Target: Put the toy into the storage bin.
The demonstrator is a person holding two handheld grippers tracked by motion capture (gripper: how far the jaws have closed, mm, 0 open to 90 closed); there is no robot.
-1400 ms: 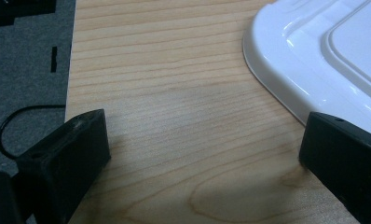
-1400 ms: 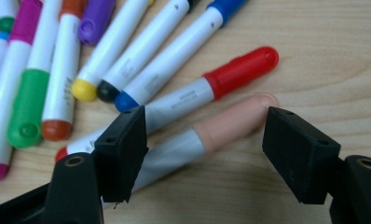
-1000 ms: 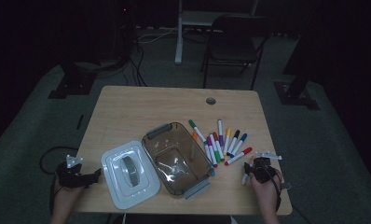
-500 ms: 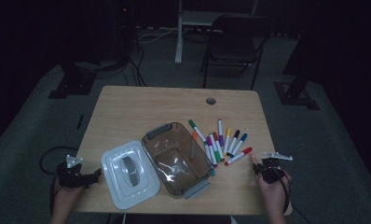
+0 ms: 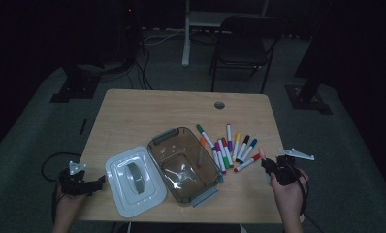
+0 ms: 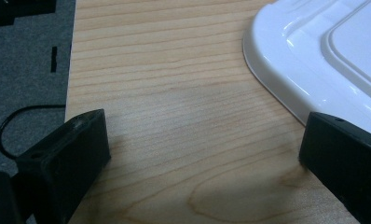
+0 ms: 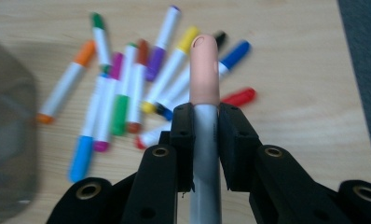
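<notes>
Jaws of the right gripper (image 7: 205, 122) pinch a peach-capped marker (image 7: 204, 79), cap pointing away, held above the table's (image 5: 147, 109) near right corner. Left gripper (image 6: 202, 154) jaws stand wide open on nothing at the near left edge, beside the white lid (image 6: 328, 56). Farther in, the loose markers (image 5: 228, 148) lie right of the bin (image 5: 184, 165).
</notes>
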